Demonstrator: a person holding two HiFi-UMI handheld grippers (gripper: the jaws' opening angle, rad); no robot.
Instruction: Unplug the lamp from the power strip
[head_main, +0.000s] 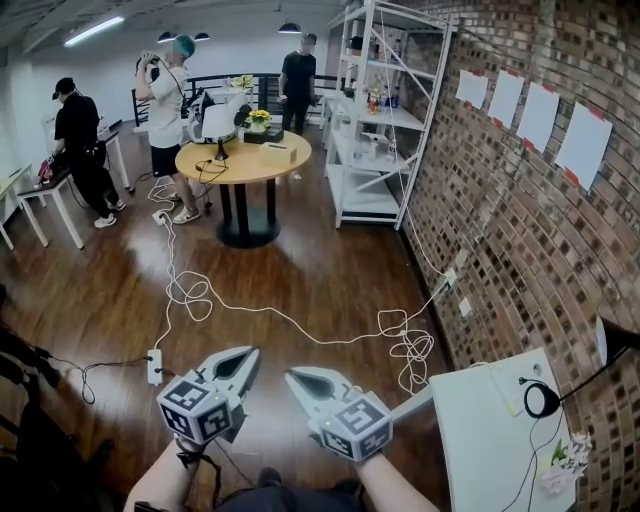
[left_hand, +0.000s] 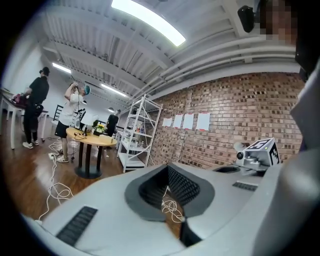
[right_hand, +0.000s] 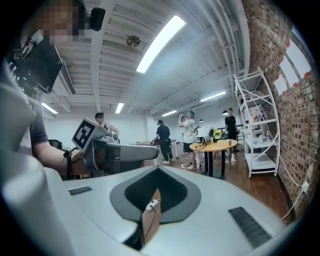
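A white power strip (head_main: 154, 366) lies on the wooden floor ahead and to the left of both grippers. A white cable (head_main: 300, 328) runs from it in loops toward the brick wall. A black desk lamp (head_main: 541, 399) stands on a white table (head_main: 480, 440) at the lower right. My left gripper (head_main: 250, 352) and right gripper (head_main: 290, 375) hover side by side above the floor, both shut and empty. In the left gripper view the left gripper (left_hand: 168, 167) has its tips together, with cable loops (left_hand: 172, 207) showing below. Under the right gripper (right_hand: 159, 170) the power strip (right_hand: 151, 204) shows through the hollow between its jaws.
A round yellow table (head_main: 243, 160) with a white lamp (head_main: 218, 125) stands farther back, with three people around it. White metal shelves (head_main: 375, 120) line the brick wall (head_main: 500, 230) on the right. A second power strip (head_main: 160, 215) lies by one person's feet.
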